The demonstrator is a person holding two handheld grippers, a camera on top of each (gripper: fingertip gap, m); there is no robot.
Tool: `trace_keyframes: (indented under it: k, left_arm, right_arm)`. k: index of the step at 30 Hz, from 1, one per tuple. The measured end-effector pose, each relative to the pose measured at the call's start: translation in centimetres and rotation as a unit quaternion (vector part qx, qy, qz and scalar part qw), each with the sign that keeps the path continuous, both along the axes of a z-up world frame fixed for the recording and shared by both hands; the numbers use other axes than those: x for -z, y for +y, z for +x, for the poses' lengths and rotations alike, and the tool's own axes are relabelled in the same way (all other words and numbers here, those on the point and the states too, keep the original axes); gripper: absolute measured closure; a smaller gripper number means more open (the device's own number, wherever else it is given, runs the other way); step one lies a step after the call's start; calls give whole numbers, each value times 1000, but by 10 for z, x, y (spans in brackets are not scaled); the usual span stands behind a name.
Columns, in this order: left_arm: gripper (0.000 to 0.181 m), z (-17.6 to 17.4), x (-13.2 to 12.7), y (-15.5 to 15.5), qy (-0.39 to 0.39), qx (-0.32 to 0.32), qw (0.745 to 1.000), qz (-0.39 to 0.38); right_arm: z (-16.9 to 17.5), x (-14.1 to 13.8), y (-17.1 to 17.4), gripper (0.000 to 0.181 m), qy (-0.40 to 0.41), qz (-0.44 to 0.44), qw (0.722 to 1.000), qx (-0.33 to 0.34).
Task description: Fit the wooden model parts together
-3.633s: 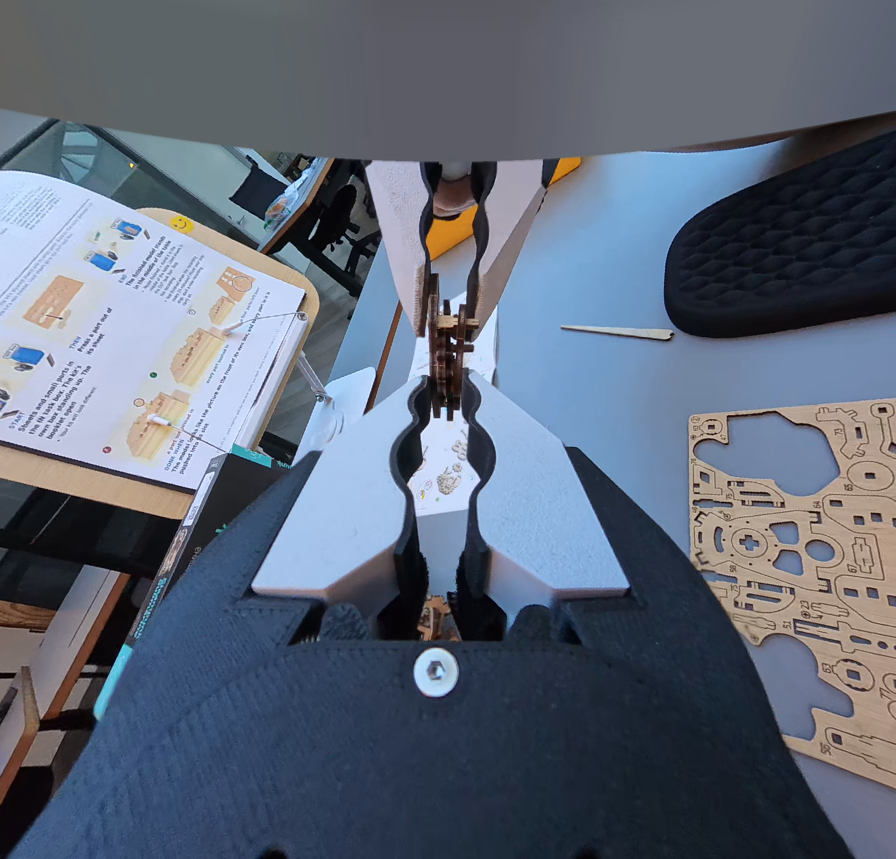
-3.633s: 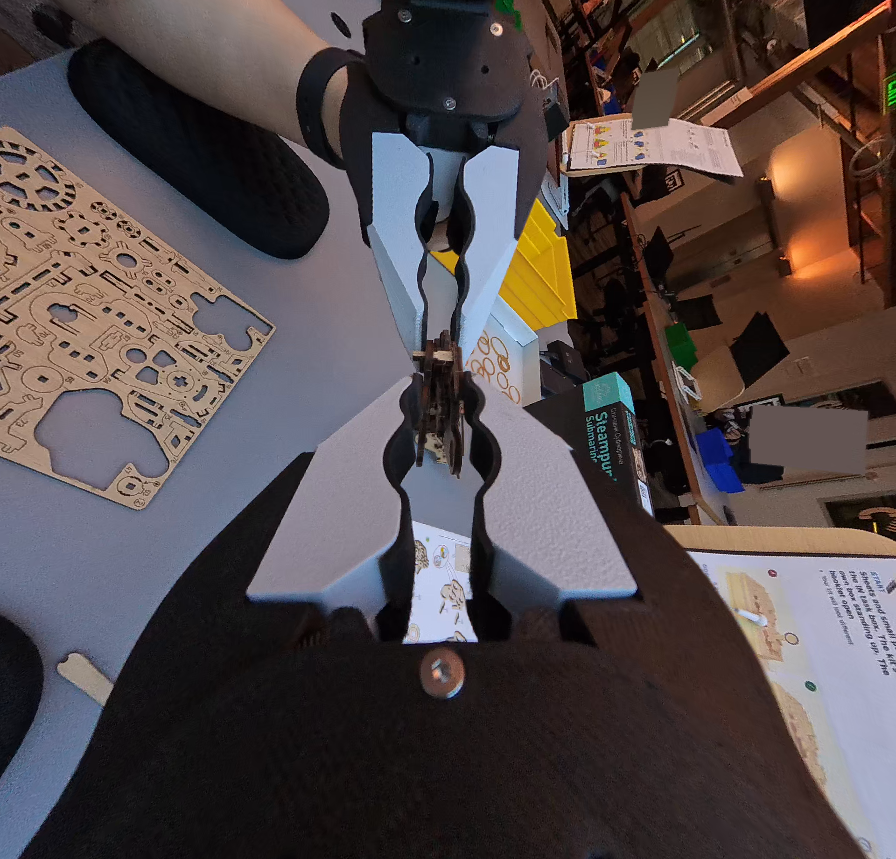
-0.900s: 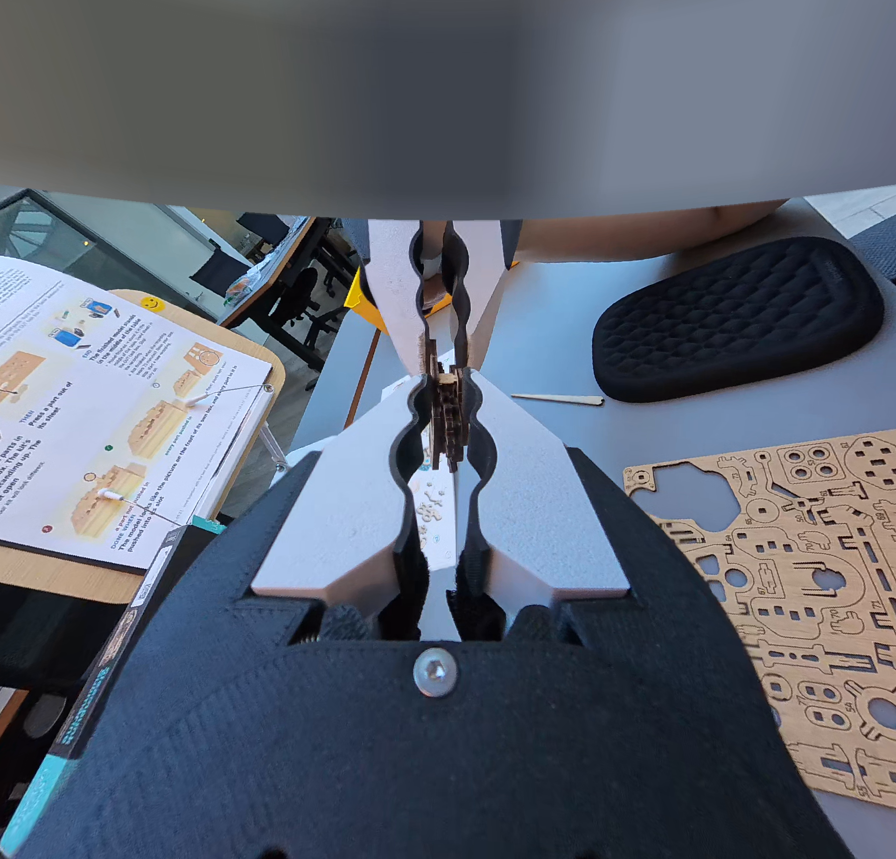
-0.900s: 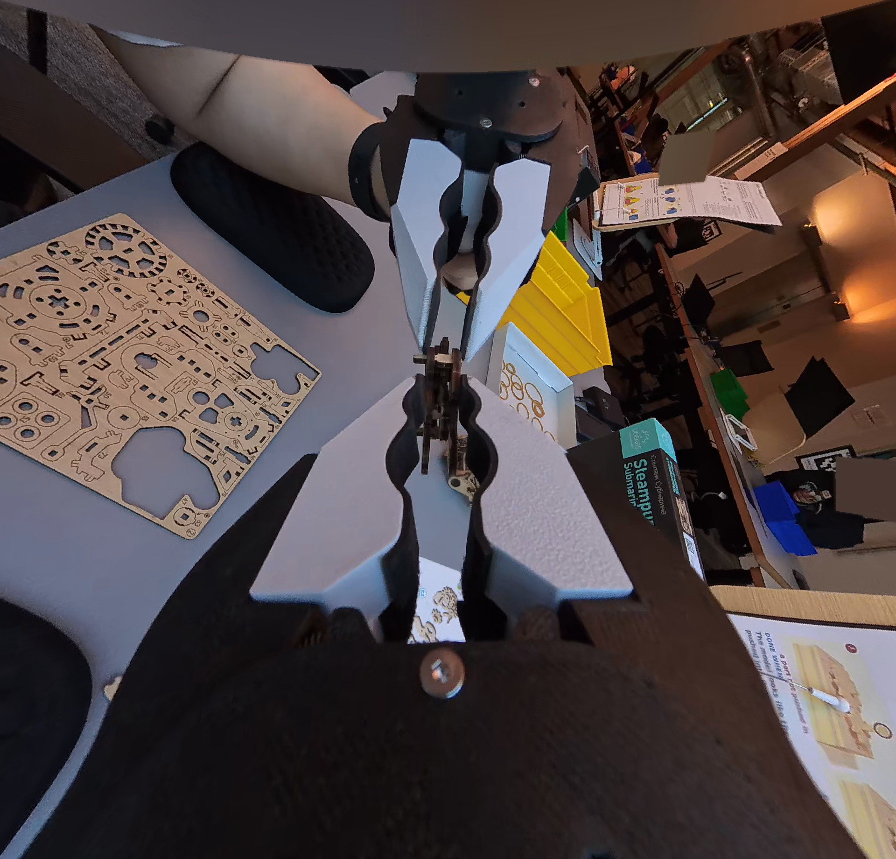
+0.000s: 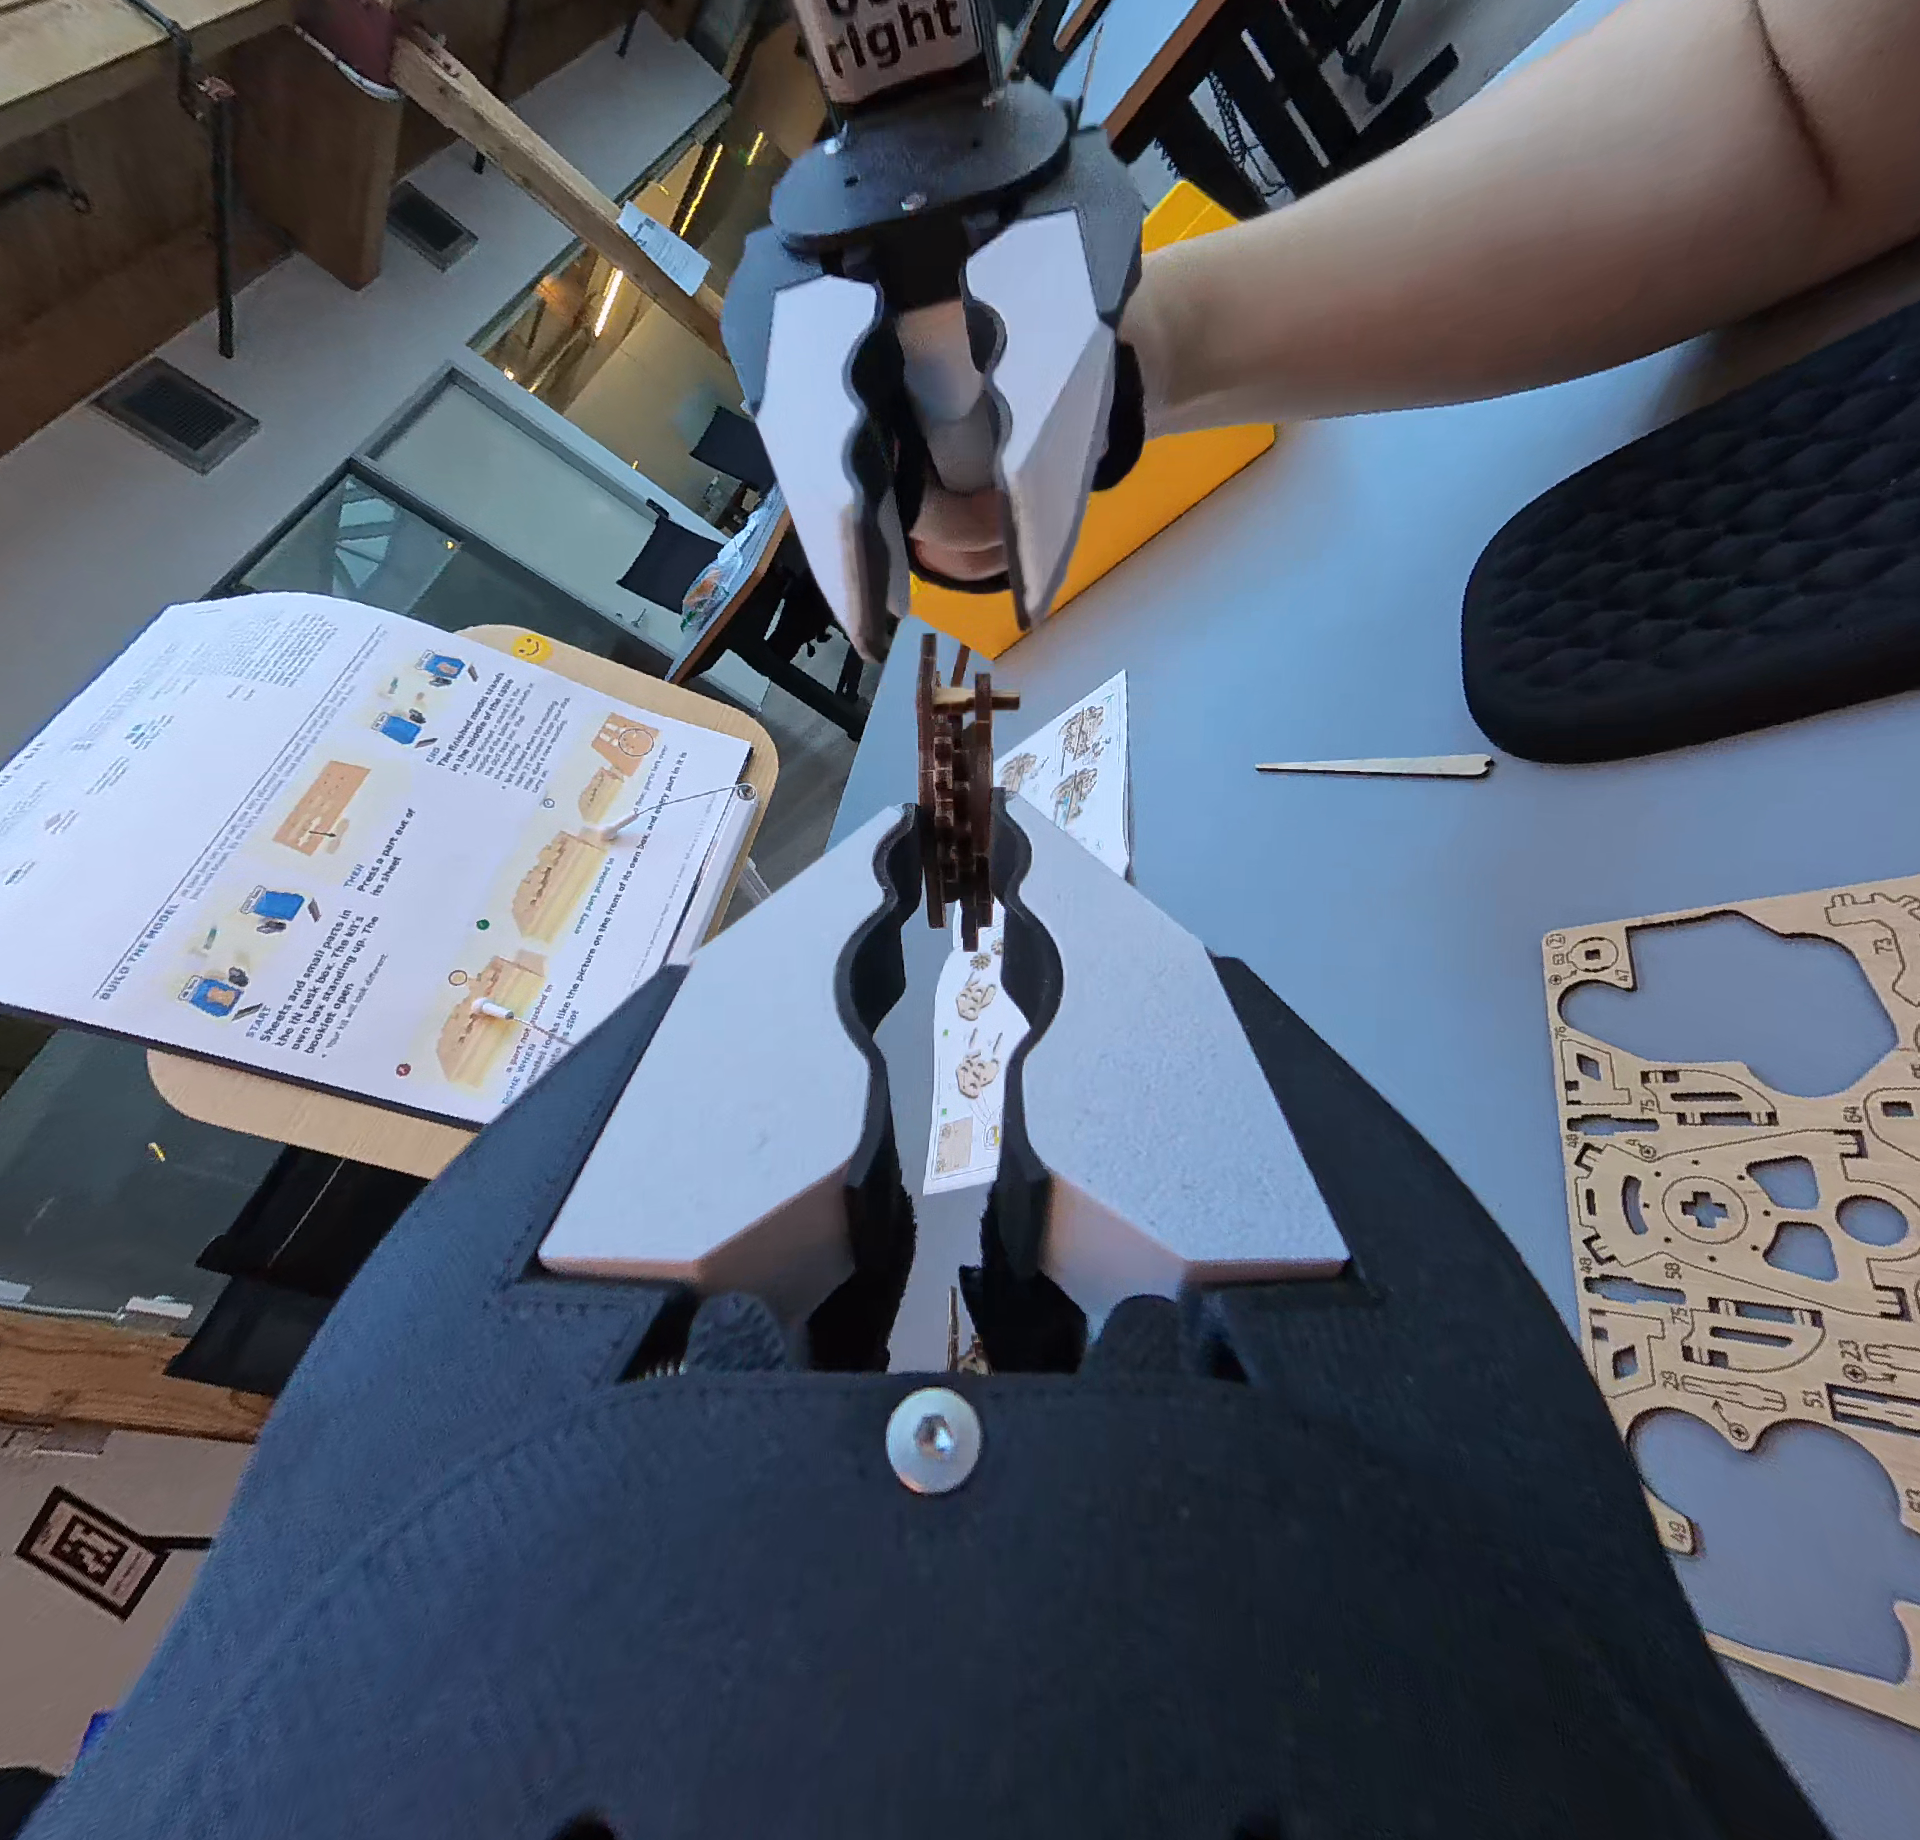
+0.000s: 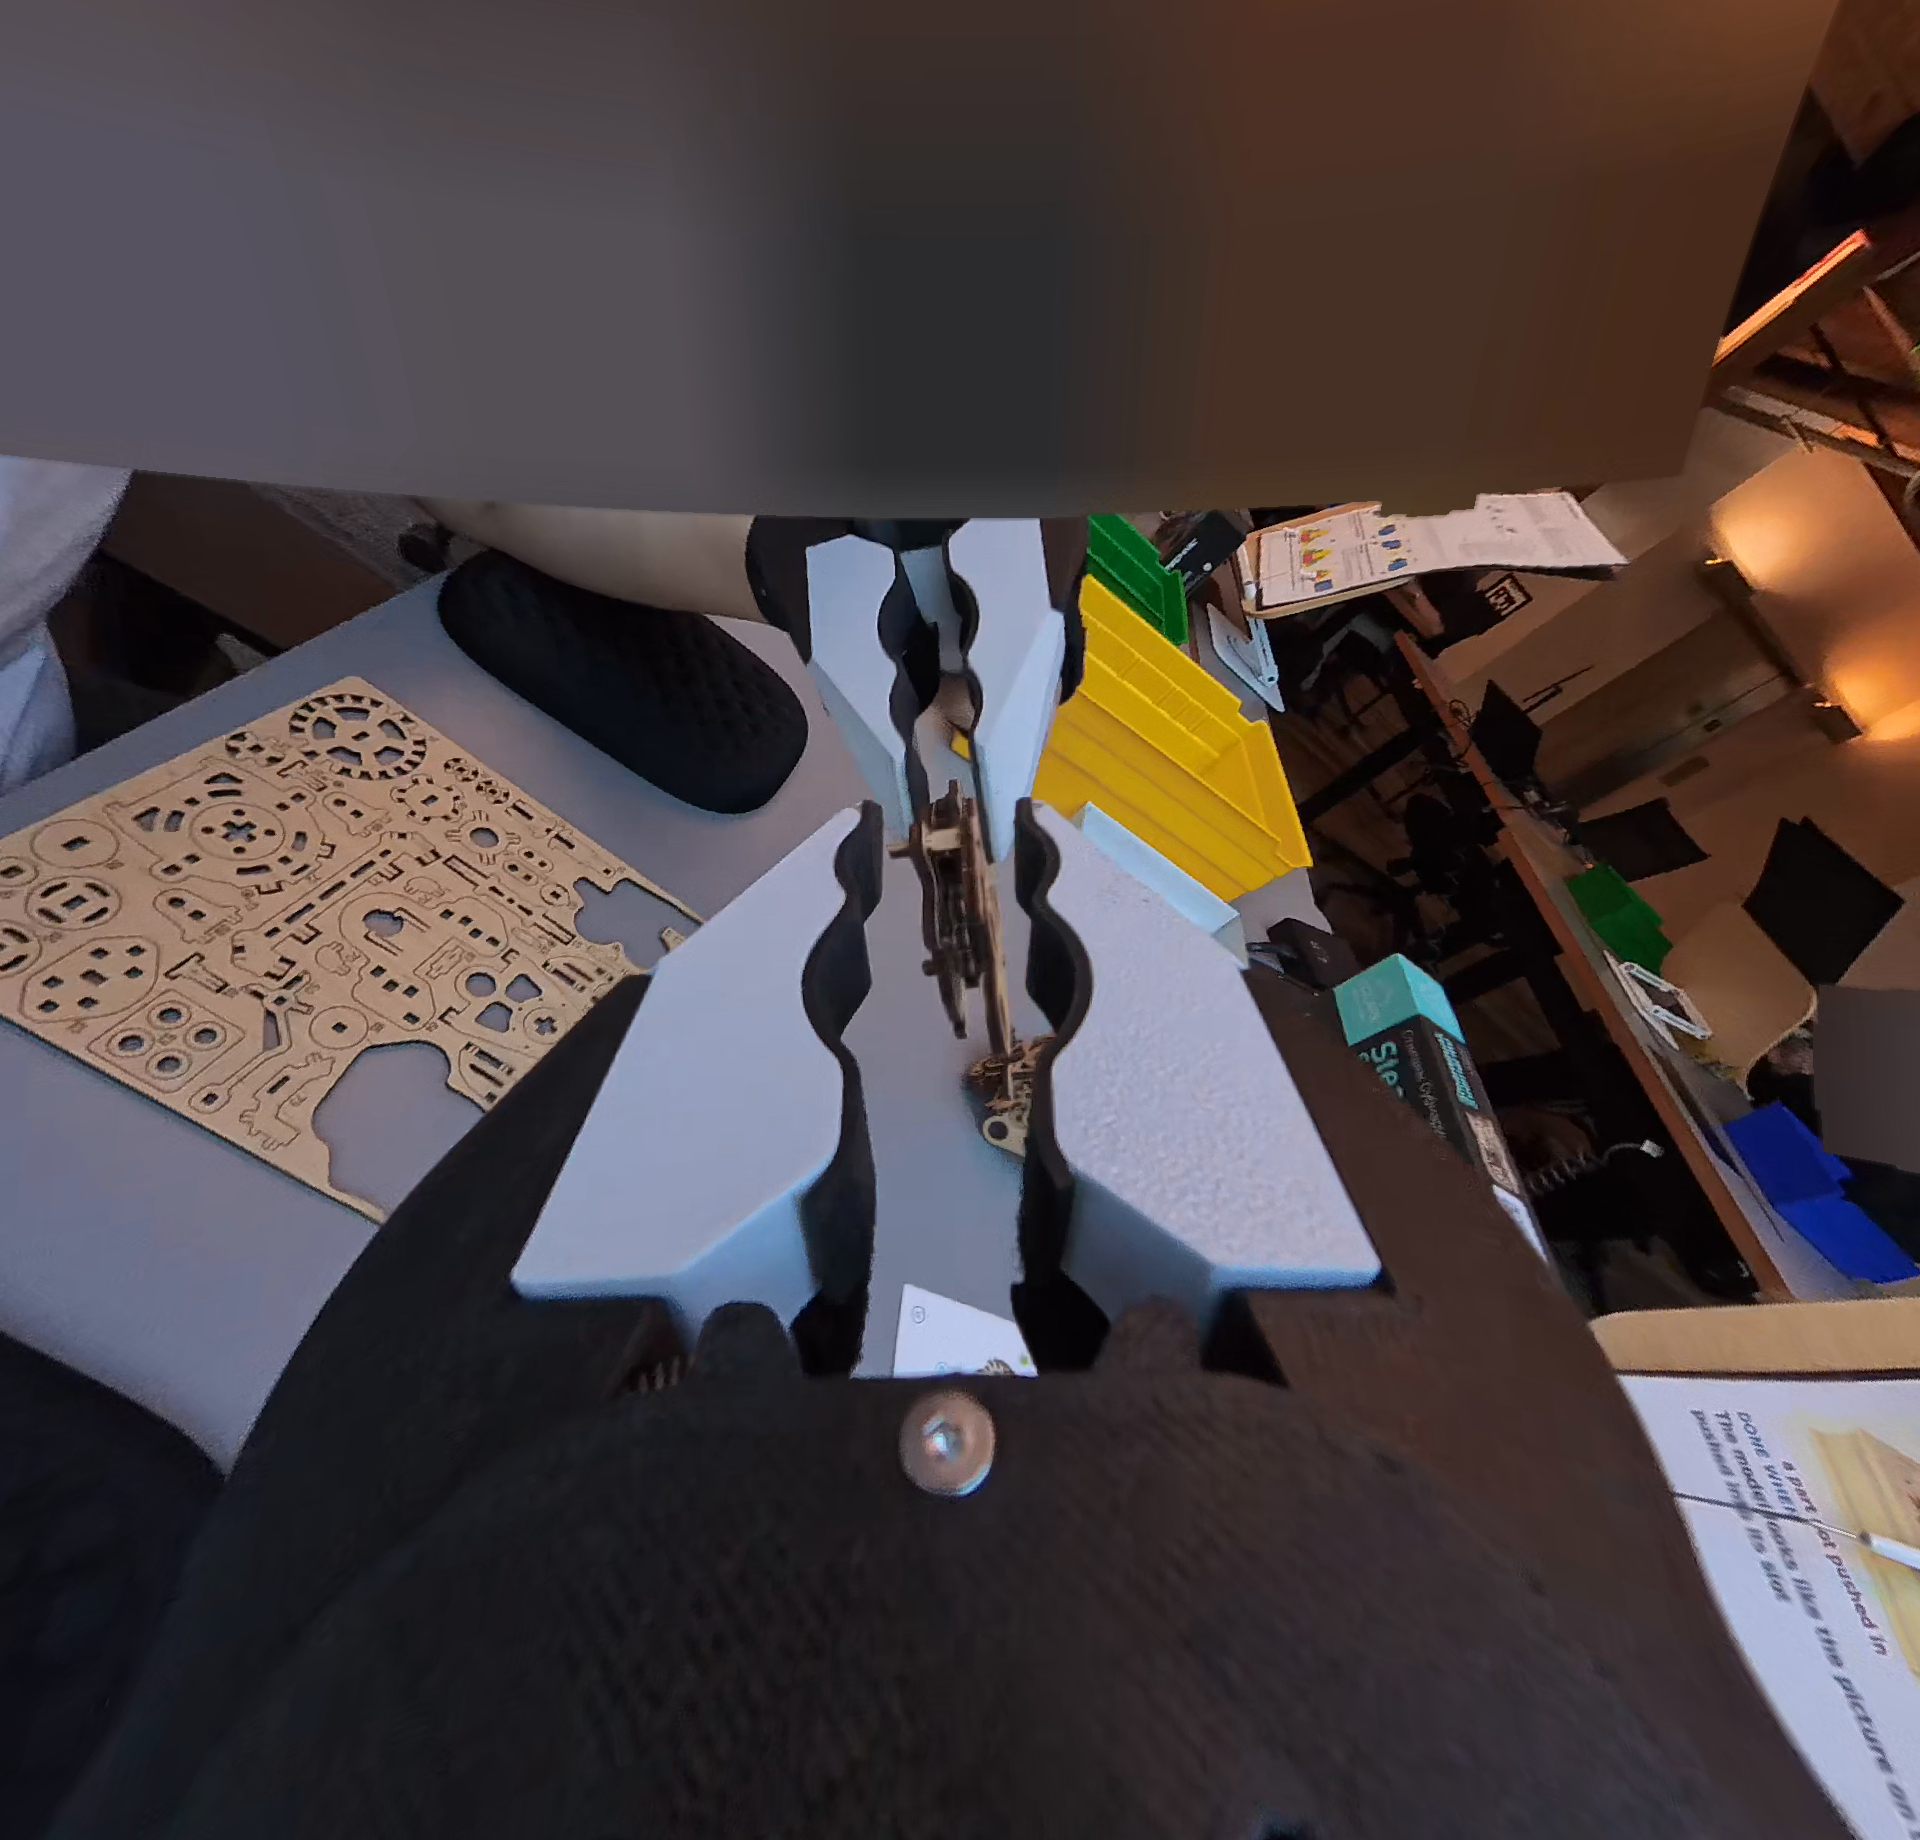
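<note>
**Above the worktop: model sub-assembly clamped by left jaws, right jaws apart around it**

Above the grey worktop (image 5: 1403, 564), well clear of its surface, the two grippers are held nose to nose. To one side a punched wooden parts sheet (image 5: 1766, 1167) lies flat, with a black padded rest (image 5: 1704, 564) beyond it and a thin wooden stick (image 5: 1371, 767) between the two. A printed instruction sheet (image 5: 343, 855) is propped on a stand off the worktop edge, and yellow bins (image 6: 1174, 751) stand at the far side.

The left gripper (image 5: 961, 834) is found with its jaws clamped on the dark wooden gear assembly (image 5: 954, 803), gripped at the lower end. The assembly is seen edge-on, its long axis running straight ahead from the left jaws toward the right gripper (image 5: 940, 637), with a small pale cross-peg at the far tip.

The right gripper is found with jaws apart. In the left wrist view its tips appear just short of the peg end; in the right wrist view the assembly (image 6: 961, 917) lies between its jaws, nearer the right-hand one, with no firm contact visible. Whether the far end is touched cannot be told.

Judgement: the assembly is carried by the left gripper alone. The coming move turns on alignment along the shared axis; the right jaws would need to be centred over the flat faces before closing, or the thin stack could be twisted out of its joints.
</note>
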State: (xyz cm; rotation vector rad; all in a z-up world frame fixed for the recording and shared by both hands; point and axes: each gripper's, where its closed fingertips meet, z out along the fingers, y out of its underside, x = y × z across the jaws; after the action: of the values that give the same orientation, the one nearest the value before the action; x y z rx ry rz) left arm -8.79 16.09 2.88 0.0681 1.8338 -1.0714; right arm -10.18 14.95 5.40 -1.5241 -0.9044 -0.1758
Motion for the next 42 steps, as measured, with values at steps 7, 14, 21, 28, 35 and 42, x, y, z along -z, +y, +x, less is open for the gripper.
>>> trace_keyframes:
  k: [7,14,21,28,35,42]
  left_arm:
    - [171,2,4,0,10,-7,1000,7]
    - [171,0,4,-2,9,-4,1000,11]
    - [172,2,5,1,0,-15,1000,26]
    - [172,2,9,1,0,-18,999,42]
    - [171,2,8,1,29,-1,1000,8]
    - [172,2,3,0,41,12,999,-27]
  right_arm:
    - [2,14,14,168,-88,-22,993,73]
    - [0,15,12,169,-86,-25,994,62]
    - [0,16,14,170,-74,-16,996,55]
    - [1,19,14,171,-50,-27,997,42]
    - [2,16,13,168,-23,-25,999,25]
    - [4,12,8,169,-64,-5,997,39]
